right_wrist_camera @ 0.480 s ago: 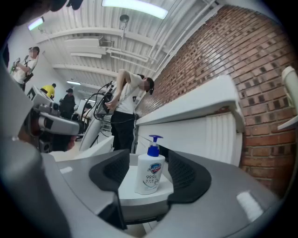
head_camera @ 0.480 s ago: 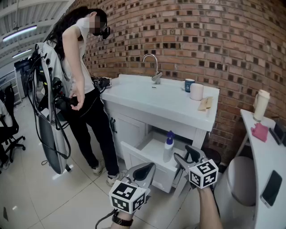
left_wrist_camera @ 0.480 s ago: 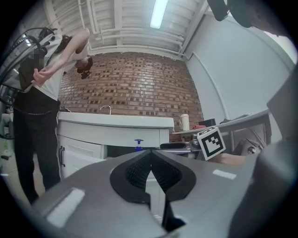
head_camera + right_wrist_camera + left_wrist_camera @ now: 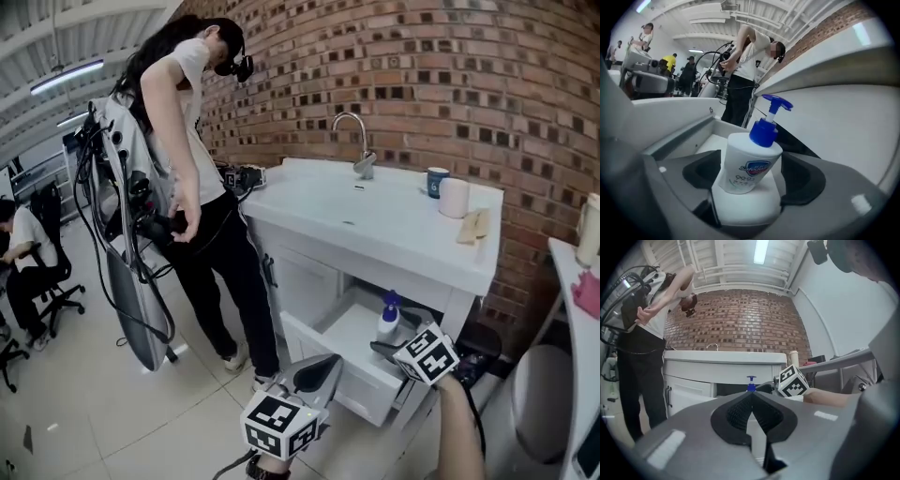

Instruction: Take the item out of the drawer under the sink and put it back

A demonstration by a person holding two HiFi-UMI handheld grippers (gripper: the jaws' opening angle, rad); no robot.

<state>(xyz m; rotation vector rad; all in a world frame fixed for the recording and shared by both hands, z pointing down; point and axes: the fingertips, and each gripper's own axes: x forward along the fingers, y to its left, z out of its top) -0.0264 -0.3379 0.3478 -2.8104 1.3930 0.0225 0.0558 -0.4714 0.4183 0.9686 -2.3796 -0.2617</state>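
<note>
Your right gripper (image 4: pixel 394 336) stands wide open around the hand-soap pump bottle (image 4: pixel 749 161), pads clear of it. The bottle sits upright in the pulled-out drawer (image 4: pixel 361 384) under the sink, with bare floor before the drawer front. Your left gripper (image 4: pixel 751 401) is closed and empty.

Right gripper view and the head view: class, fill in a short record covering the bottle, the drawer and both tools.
bottle: white soap pump bottle, blue pump, upright in drawer
drawer: drawer pulled open under the sink
right tool: right tool open, jaws wide apart, bottle between them
left tool: left tool shut, empty, short of the drawer
</note>
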